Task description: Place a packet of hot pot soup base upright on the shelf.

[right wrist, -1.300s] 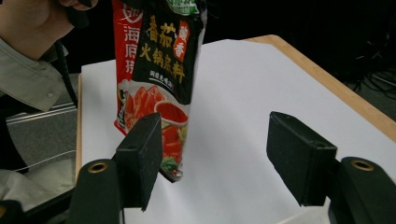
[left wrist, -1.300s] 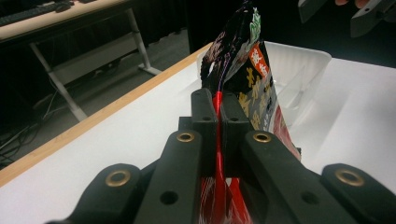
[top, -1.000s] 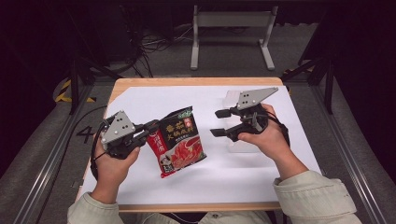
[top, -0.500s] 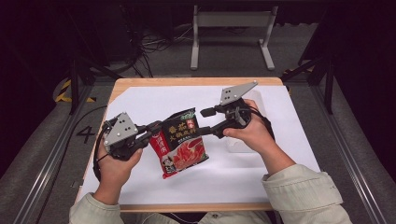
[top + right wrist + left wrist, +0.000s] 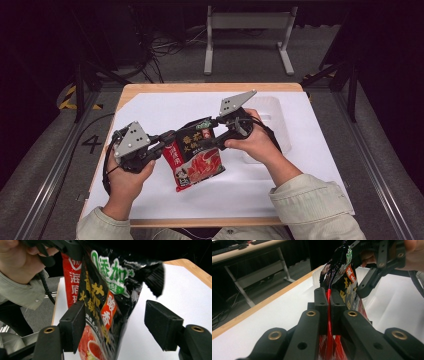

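Observation:
A red and black food packet with yellow characters hangs upright above the white sheet. My left gripper is shut on its left edge; in the left gripper view the jaws pinch the red seam of the packet. My right gripper comes in from the right, open, with one jaw on each side of the packet's upper right part. In the right gripper view the packet hangs between the spread jaws of that gripper, close to the left jaw and apart from the right one.
A white sheet covers the wooden table. A clear plastic container lies on it behind the right hand. Beyond the far edge stands a metal frame on dark floor.
The right gripper has swung left from the table's right side to the packet and now straddles its upper edge. The left gripper still holds the packet, which has risen slightly.

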The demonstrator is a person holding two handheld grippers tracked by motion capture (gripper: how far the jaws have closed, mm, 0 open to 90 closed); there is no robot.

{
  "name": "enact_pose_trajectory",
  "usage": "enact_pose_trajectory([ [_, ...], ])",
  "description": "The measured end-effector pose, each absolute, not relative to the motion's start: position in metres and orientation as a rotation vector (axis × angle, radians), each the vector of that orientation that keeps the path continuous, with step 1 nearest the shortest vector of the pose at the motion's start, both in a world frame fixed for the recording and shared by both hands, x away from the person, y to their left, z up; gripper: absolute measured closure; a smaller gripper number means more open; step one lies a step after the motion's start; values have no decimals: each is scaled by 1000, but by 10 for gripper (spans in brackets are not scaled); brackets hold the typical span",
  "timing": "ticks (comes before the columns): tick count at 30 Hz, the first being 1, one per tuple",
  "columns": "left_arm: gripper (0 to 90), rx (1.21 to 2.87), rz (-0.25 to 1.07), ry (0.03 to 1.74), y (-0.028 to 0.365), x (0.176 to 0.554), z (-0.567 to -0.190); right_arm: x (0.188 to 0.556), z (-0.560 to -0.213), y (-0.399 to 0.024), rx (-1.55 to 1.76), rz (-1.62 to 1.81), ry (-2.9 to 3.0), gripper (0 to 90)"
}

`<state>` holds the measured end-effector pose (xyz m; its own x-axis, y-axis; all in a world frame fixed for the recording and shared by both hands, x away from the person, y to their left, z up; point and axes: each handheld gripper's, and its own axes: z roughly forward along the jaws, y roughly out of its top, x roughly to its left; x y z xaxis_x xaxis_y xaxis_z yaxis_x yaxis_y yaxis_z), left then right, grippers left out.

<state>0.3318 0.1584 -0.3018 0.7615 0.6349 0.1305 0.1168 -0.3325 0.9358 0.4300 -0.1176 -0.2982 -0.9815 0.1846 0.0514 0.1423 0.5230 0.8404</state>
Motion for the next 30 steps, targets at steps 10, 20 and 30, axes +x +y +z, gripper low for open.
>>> enact_pose_trajectory([
  [10,876,1854,598,571,155,327,-299,429,-304,-110,228,1504,2716,423],
  [20,872,1860,574,581,152,329,-302,426,-302,-109,167,1421,2742,712],
  [30,853,1853,552,584,154,332,-303,420,-299,-108,141,1374,2742,839],
])
